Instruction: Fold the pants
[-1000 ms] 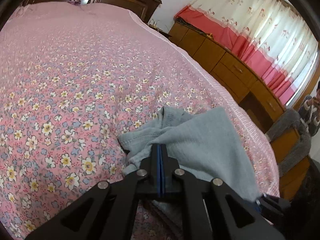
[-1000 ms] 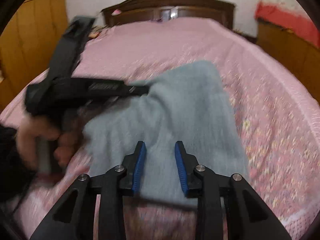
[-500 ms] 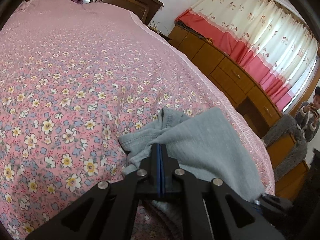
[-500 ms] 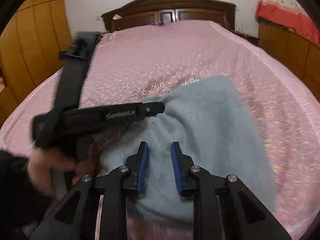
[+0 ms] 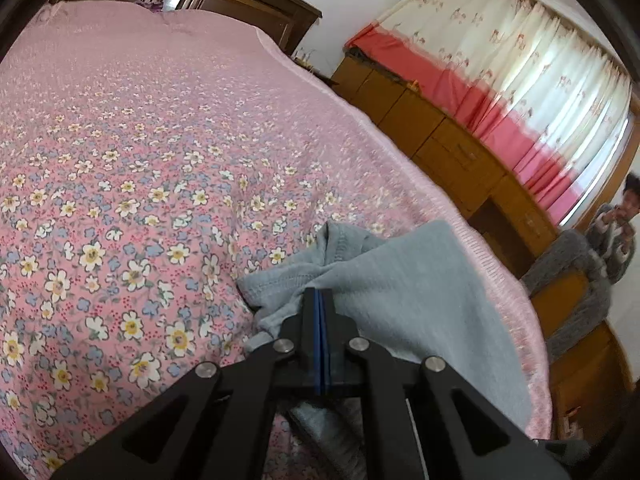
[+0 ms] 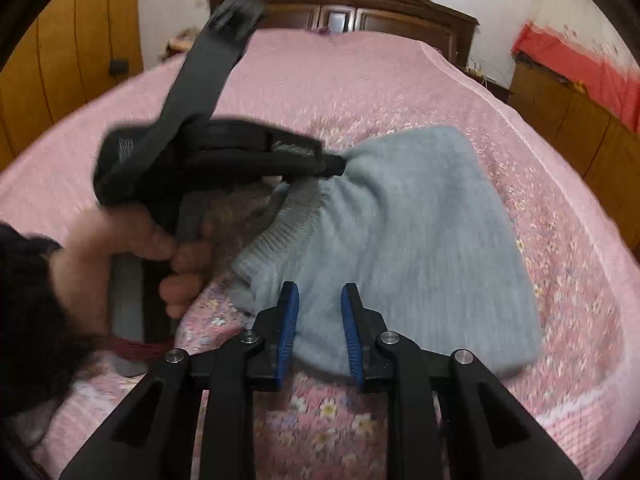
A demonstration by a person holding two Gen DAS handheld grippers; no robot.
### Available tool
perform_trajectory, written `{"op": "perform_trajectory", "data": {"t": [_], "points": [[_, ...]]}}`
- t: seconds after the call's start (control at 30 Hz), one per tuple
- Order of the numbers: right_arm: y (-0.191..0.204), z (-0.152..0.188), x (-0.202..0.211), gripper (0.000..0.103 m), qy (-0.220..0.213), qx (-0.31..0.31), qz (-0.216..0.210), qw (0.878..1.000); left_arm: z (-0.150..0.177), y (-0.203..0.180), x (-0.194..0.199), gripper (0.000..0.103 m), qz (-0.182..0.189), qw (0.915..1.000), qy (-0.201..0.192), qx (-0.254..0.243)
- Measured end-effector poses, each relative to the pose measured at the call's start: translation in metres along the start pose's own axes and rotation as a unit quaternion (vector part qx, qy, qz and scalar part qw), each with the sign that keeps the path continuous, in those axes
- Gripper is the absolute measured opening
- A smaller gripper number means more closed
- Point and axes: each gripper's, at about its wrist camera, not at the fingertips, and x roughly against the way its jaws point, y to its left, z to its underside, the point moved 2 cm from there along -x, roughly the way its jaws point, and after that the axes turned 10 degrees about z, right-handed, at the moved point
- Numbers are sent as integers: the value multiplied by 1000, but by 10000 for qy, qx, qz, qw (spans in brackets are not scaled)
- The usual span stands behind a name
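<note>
1. Pants, grey-blue, lay bunched on the floral pink bedspread near the bed's edge.
2. We kept the left claw clamped on a fold of them.
3. Our right claw had just narrowed, its pads gripping nothing, above the fabric.

The left gripper is clamped tight, angled down – gripped by a bare hand (dark sleeve) – while the right gripper has narrowed, pads apart.

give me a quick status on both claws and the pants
Left claw shut on grey pants, bunched. Right claw open over pants, jaws just been closing. Nothing in the way on bedspread.
</note>
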Motion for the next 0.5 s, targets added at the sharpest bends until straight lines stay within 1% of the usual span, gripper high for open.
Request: {"op": "perform_trajectory", "data": {"t": [0.03, 0.07, 0.1, 0.13, 0.17, 0.2, 0.23, 0.27, 0.3, 0.33, 0.37, 0.4, 0.43, 0.47, 0.5], "points": [[-12, 0, 6, 24, -82, -391, -125, 9991, -1, 1, 7, 3, 99, 9999, -111, 35], [-20, -1, 6, 24, -151, -639, -150, 9977, -1, 0, 19, 3, 80, 9995, -292, -3], [-34, -2, 11, 24, -299, -967, -67, 9948, -1, -5, 33, 3, 70, 9986, -513, -60], [-47, -4, 17, 24, -459, -1215, 108, 9915, -1, -11, 49, 5, 50, 9968, -792, -127], [-55, -5, 20, 24, -536, -1315, 182, 9897, 0, -18, 68, 10, 18, 9935, -1121, -213], [-67, -9, 21, 24, -575, -1425, 216, 9879, 1, -27, 89, 10, -49, 9888, -1463, -300], [-76, -11, 20, 24, -551, -1516, 236, 9866, 3, -33, 104, 11, 86, 9854, -1678, -268], [-86, -12, 15, 24, -475, -1605, 257, 9856, 6, -39, 115, 13, 358, 9829, -1797, -192], [-90, -10, 11, 24, -387, -1641, 245, 9854, 11, -48, 119, 13, 617, 9828, -1728, -206], [-92, -5, 4, 24, -202, -1674, 176, 9855, 17, -55, 116, 13, 654, 9851, -1553, -347], [-91, 2, -1, 24, -47, -1667, 116, 9859, 27, -66, 106, 13, 527, 9890, -1208, -672], [-88, 11, -3, 24, 48, -1588, 111, 9872, 36, -70, 98, 13, 408, 9904, -960, -904], [-84, 13, -5, 24, 57, -1462, 158, 9891, 54, -74, 82, 13, 231, 9917, -455, -1184], [-78, 20, 2, 24, -1, -1255, 274, 9917, 63, -75, 73, 13, 154, 9920, -148, -1248], [-75, 23, 6, 24, -9, -1160, 346, 9927, 76, -75, 64, 13, -47, 9914, 245, -1287]]}}
